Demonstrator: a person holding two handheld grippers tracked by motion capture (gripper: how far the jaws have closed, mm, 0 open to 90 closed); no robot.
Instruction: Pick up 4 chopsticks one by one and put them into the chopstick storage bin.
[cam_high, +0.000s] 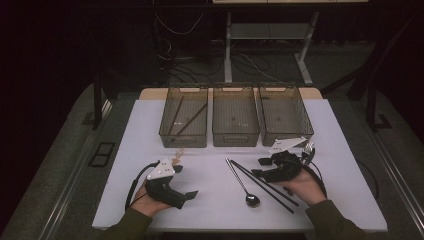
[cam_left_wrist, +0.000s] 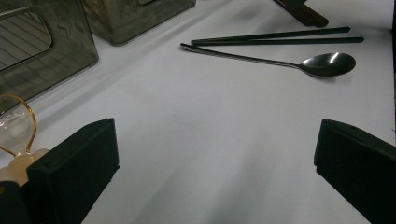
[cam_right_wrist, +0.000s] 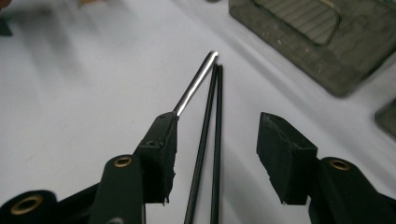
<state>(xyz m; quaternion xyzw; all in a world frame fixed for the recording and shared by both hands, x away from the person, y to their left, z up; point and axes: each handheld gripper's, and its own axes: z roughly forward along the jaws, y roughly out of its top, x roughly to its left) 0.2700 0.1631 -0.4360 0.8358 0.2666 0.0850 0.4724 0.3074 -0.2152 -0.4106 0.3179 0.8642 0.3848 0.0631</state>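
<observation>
Chopsticks (cam_high: 265, 184) — a black pair — are seen in the high view lying side by side on the white table (cam_high: 210, 150), running diagonally from centre toward the near right, just beside a spoon (cam_high: 242, 182) whose bowl lies at the near end. The right gripper (cam_high: 260, 168) is held over the right portion of the pair, in the person's right hand (cam_high: 300, 186). The left gripper (cam_high: 187, 196) is held in the left hand (cam_high: 150, 200) at the near left, well apart from the cutlery. Three translucent bins (cam_high: 235, 120) are lined up at the far side; dark sticks are visible in the left one. A fork (cam_high: 307, 150) lies just behind the right gripper.

In the left gripper view, the jaws are recorded standing wide apart with bare table between them. The chopsticks (cam_left_wrist: 280, 37) and spoon (cam_left_wrist: 299, 60) lie well ahead, untouched. A pale item with an amber loop (cam_left_wrist: 18, 135) is noted beside the left jaw — barely discernible from above.

In the right gripper view, the jaws are seen partly apart, with nothing pressed by the pads. Both chopsticks (cam_right_wrist: 210, 140) pass through the gap between them, lying on the table below. The spoon handle (cam_right_wrist: 196, 84) emerges from behind the left jaw. This placement of the pair within the gap cannot be confirmed from the high view.
</observation>
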